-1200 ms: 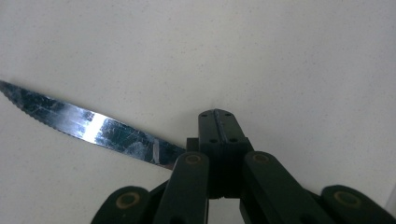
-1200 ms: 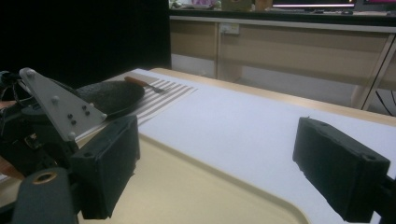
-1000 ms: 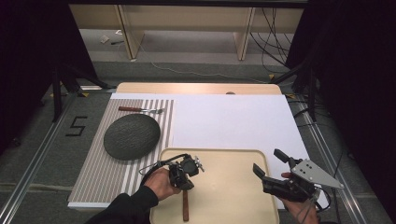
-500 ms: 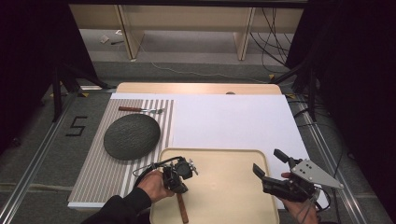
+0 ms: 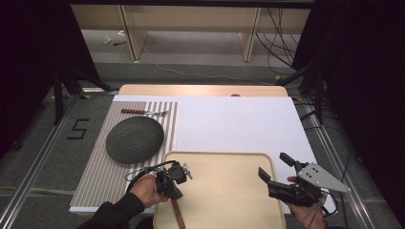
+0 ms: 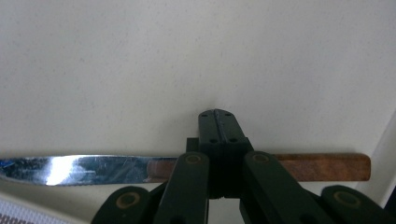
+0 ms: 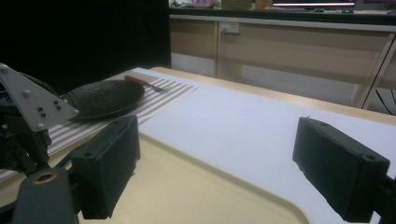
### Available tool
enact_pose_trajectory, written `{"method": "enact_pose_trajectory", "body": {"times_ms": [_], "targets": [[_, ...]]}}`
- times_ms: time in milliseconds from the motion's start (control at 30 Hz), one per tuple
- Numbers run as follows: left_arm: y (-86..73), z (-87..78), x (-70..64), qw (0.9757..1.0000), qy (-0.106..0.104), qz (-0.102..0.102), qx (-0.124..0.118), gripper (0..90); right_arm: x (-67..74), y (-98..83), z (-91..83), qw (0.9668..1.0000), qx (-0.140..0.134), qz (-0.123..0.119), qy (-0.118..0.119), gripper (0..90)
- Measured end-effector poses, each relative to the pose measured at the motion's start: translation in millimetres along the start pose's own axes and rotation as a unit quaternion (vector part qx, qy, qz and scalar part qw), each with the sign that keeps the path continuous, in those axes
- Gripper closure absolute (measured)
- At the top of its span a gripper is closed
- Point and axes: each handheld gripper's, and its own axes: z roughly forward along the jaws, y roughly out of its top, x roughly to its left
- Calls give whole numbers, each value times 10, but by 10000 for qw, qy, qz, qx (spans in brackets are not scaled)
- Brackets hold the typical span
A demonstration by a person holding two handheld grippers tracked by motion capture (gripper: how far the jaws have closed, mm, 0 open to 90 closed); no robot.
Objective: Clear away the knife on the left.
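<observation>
A knife with a brown wooden handle (image 6: pixel 322 167) and a steel blade (image 6: pixel 74 169) lies across the near left part of the beige tray (image 5: pixel 224 191). My left gripper (image 6: pixel 218 126) points down and is shut on the knife where blade meets handle. From above, the left gripper (image 5: pixel 169 183) is at the tray's left rim, with the knife handle (image 5: pixel 178 215) pointing toward the person. My right gripper (image 5: pixel 273 165) hovers at the tray's right rim. Its jaws stand wide apart with nothing between them, which the right gripper view (image 7: pixel 224 163) also shows.
A dark round plate (image 5: pixel 135 139) sits on a striped placemat (image 5: pixel 102 171) left of the tray, with a wooden-handled fork (image 5: pixel 143 112) beyond it. A white sheet (image 5: pixel 239 124) covers the table behind the tray. The plate (image 7: pixel 102 98) and fork (image 7: pixel 142 82) appear at the far left of the right gripper view.
My left hand has drawn left and toward the person with the knife, from inside the tray to its left rim. The right gripper has stayed put.
</observation>
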Motion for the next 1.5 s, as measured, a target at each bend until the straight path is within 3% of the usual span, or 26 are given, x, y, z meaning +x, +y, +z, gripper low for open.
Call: {"method": "enact_pose_trajectory", "body": {"times_ms": [333, 533, 733, 933, 1167, 1333, 1433, 1500], "targets": [[-136, -50, 90, 9998, 34, -126, 118, 900, 1, -1, 2, 10000, -2, 5, 1, 156], [-193, -56, 125, 9998, -82, -190, 7, 900, 1, 0, 0, 10000, 3, 5, 0, 156], [-213, -80, 125, 9996, -24, -292, -13, 900, 2, 0, -1, 10000, -5, 8, 6, 157], [-236, -165, 143, 9981, -97, -458, -403, 898, 2, 1, 0, 10000, -5, 8, 6, 156], [-228, -237, 115, 9961, -94, -474, -733, 893, 3, 1, 1, 10000, -7, 10, 6, 157], [-242, -289, 91, 9929, -141, -562, -1037, 823, 2, 1, 1, 10000, -2, 6, 2, 156], [-253, -324, 86, 9896, -129, -695, -1251, 698, 4, 1, 1, 10000, -6, 9, 8, 156], [-262, -339, 80, 9878, -110, -731, -1374, 661, 4, 1, 2, 10000, -8, 8, 11, 157]]}}
